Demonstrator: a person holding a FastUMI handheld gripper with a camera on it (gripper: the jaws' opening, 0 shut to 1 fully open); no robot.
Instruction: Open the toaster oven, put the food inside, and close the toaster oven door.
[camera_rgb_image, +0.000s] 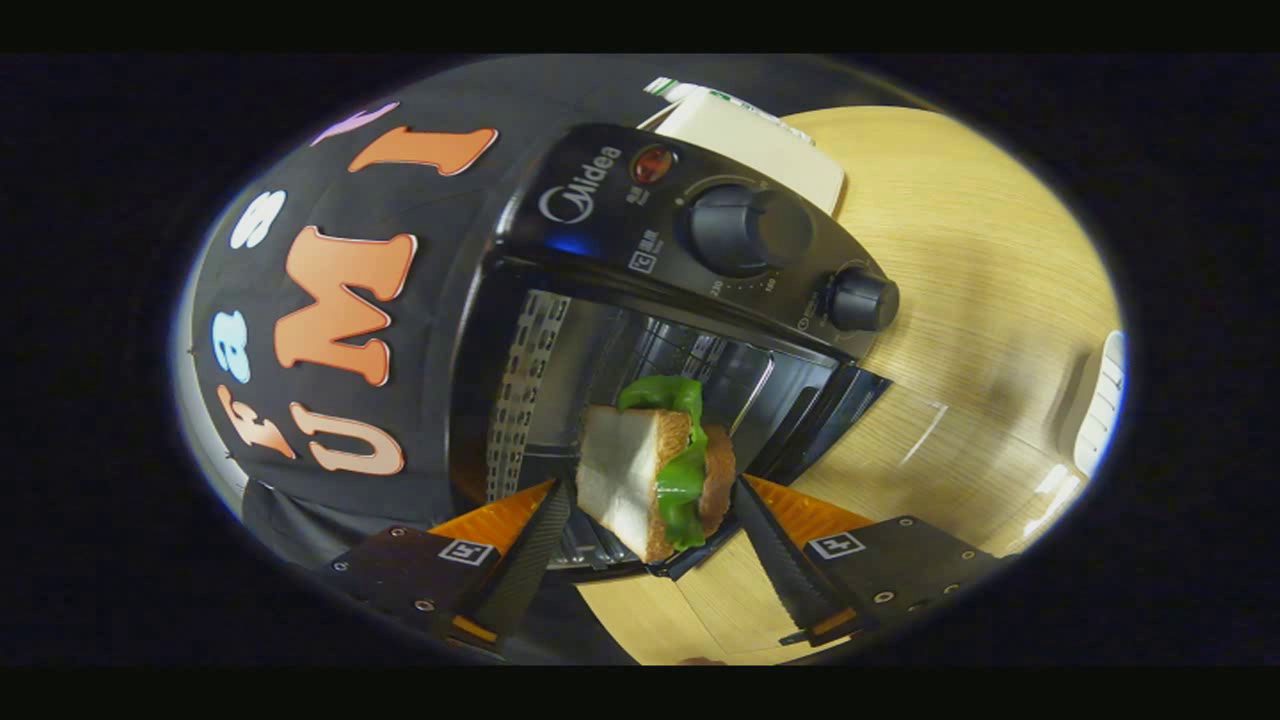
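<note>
The toaster oven (640, 330) appears tilted in the fisheye view, its cavity open and dim; the back wall and the heating parts are hard to make out, and the lowered door (830, 415) shows as a dark glass edge at the cavity's far side, partly hidden by the sandwich (655, 470); the near end of the rack is cut off behind the fingers; a pale box (760, 145) stands behind the oven, mostly hidden by the control panel, whose two knobs (745, 230) and red lamp (652, 165) face the camera; a white object (1100, 400) at the far edge of the wooden surface (980, 300) is too clipped to identify; the sandwich, white bread with green lettuce and a brown filling, sits at the oven's mouth between the fingers; the gripper (655, 500) is parted about as wide as the sandwich, one finger at each side of it; whether both fingers press on it cannot be told.
</note>
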